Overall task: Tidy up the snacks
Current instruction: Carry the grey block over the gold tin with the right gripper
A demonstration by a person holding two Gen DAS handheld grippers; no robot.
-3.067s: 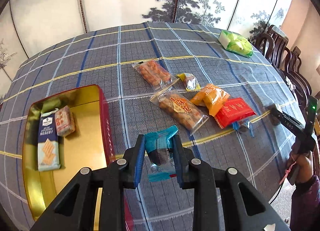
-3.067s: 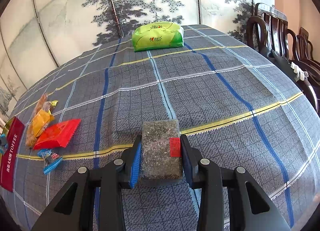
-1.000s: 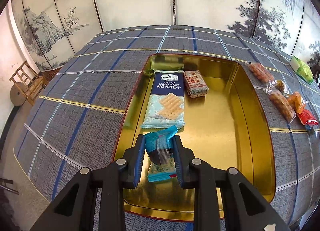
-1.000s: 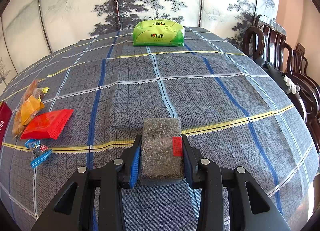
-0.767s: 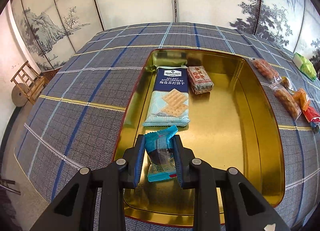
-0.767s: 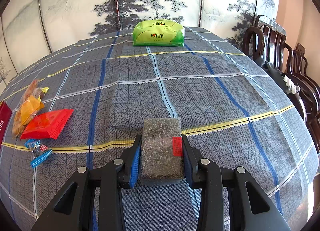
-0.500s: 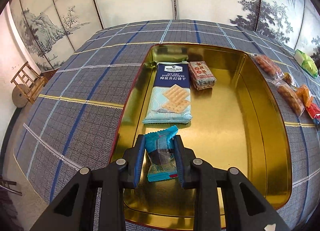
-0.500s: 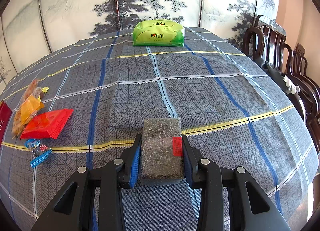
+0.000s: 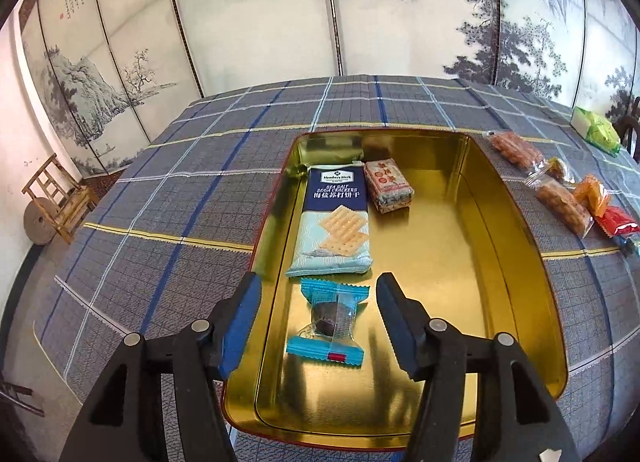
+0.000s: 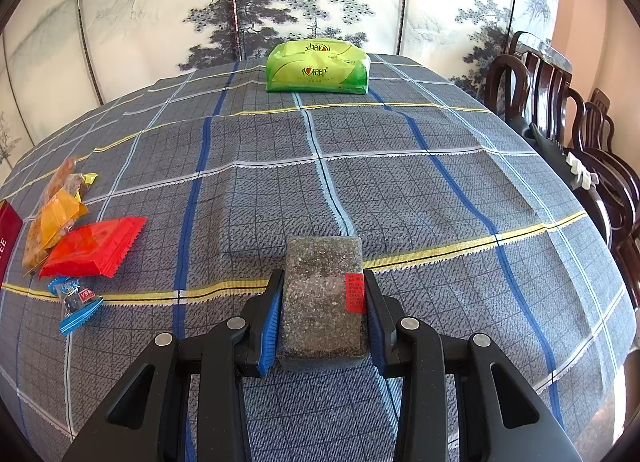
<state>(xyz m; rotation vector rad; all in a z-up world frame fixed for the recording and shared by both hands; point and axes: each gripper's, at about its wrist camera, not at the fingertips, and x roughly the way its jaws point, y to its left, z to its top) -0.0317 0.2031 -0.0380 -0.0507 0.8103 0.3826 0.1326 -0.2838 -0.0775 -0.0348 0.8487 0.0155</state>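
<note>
Lying loose between spread left tongs (image 9: pixel 318 322): blue-wrapped snack (image 9: pixel 329 320) in gold tin (image 9: pixel 516 262).

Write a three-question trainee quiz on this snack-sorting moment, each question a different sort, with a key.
1. True or false: the left gripper is shut on the blue-wrapped candy.
2. Multiple choice: what does the right gripper hold? A) red packet B) dark speckled block C) green pack
3. Fill in: inside the gold tin, the cracker packet lies beside a small ____-patterned packet.

Key
1. False: its fingers stand apart and the candy lies on the tin floor.
2. B, the dark speckled block.
3. Red.
</note>
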